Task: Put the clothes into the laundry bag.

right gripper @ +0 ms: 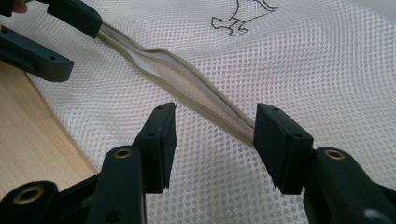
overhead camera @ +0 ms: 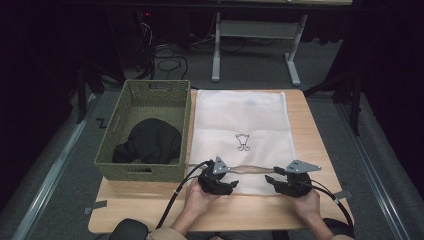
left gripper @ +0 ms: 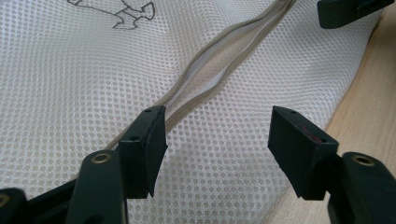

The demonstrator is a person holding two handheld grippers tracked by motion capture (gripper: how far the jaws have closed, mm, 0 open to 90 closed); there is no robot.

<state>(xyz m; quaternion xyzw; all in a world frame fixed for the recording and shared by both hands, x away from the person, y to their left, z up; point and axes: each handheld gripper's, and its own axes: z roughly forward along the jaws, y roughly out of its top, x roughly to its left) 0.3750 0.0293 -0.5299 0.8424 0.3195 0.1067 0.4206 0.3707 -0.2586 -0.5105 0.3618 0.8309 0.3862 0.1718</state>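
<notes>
Mesh laundry bag [overhead camera: 242, 125] lies flat just right of the basket [overhead camera: 125, 107], and I hold my left gripper [left gripper: 217, 149] and right gripper [right gripper: 215, 140] spread at its zipper [left gripper: 210, 70], probably to widen it.

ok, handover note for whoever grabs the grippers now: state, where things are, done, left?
Left gripper: open, jaws straddling the mesh bag's zipper near its left end.
Right gripper: open, at the zipper's right end, holding nothing.
Mesh bag: flat on the table, zipper along its near edge, partly gaping mid-way.
Black garment: in the woven basket, left of the bag.
Done: grippers placed at the zipper.
Left: probably grip the opening, spread it, load the garment.
</notes>
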